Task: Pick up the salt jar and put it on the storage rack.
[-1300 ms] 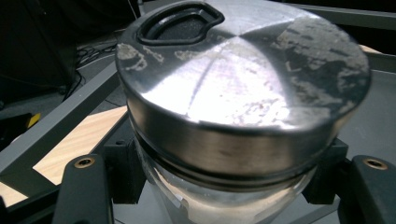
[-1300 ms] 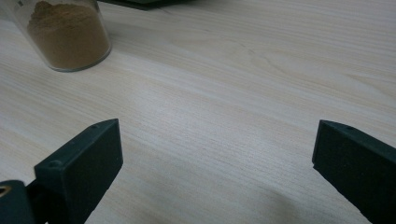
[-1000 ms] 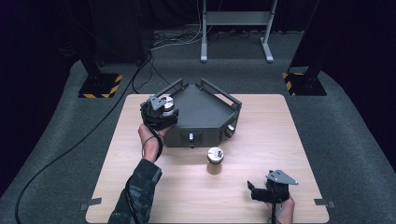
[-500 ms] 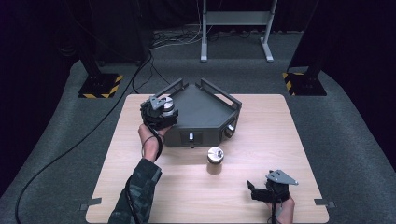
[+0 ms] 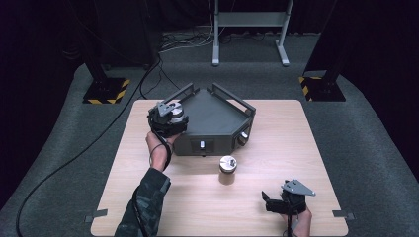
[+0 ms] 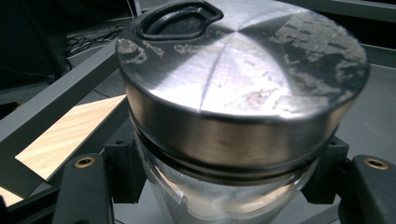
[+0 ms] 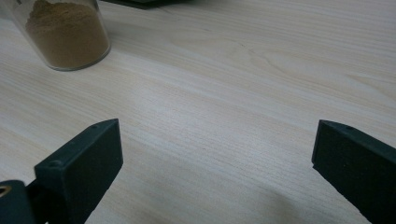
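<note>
Jar (image 6: 233, 107) with a steel lid sits clamped in the left gripper (image 5: 168, 120) over the dark tray's (image 5: 217, 116) left rail. Another jar (image 5: 227, 169) of brown powder stands just before the tray. Right gripper (image 5: 284, 202) rests wide open and empty on the wooden table (image 5: 296, 138); grey carpet surrounds it.

The dark grey tray (image 5: 217, 116) sits at the desk's (image 5: 276, 148) far middle. At the tray's left corner, the left claw (image 5: 168, 118) holds a metal-lidded jar (image 5: 176, 116) over its rim. A second jar (image 5: 228, 169) stands just in front of the tray. The right claw (image 5: 269, 203) rests well in front of the tray, to its right, near the desk's front edge.
</note>
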Demonstrator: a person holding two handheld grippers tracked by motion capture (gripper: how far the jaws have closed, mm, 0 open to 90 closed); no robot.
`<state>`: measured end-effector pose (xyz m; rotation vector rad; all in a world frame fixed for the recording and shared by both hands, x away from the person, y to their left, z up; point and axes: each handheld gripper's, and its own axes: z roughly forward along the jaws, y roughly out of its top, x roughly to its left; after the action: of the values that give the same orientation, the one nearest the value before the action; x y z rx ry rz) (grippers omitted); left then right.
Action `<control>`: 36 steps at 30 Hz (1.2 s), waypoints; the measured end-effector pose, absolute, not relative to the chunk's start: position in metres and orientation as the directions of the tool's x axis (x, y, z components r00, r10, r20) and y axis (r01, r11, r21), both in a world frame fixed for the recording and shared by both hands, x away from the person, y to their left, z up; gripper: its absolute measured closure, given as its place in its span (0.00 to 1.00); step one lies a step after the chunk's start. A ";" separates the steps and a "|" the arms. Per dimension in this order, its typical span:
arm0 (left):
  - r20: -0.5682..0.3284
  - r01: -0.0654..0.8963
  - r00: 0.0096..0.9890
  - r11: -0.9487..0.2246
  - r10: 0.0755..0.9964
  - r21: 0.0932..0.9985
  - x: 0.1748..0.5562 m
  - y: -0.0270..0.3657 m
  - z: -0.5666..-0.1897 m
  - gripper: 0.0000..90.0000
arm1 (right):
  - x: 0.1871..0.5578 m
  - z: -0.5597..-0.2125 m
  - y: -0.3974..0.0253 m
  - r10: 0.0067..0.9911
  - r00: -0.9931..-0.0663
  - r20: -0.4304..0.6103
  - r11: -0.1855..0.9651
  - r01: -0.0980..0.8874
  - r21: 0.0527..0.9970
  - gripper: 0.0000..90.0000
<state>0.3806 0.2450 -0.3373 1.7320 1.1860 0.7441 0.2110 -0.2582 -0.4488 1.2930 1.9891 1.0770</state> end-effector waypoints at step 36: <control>0.054 0.460 0.377 -0.237 0.925 0.855 0.378 0.236 -0.324 0.00 | 0.211 -0.449 -0.258 0.916 -0.401 -0.012 0.227 0.492 0.841 0.01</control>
<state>0.3783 0.2362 -0.3244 1.8501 1.2033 0.7449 0.2107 -0.2577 -0.4489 1.2904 1.9880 1.0741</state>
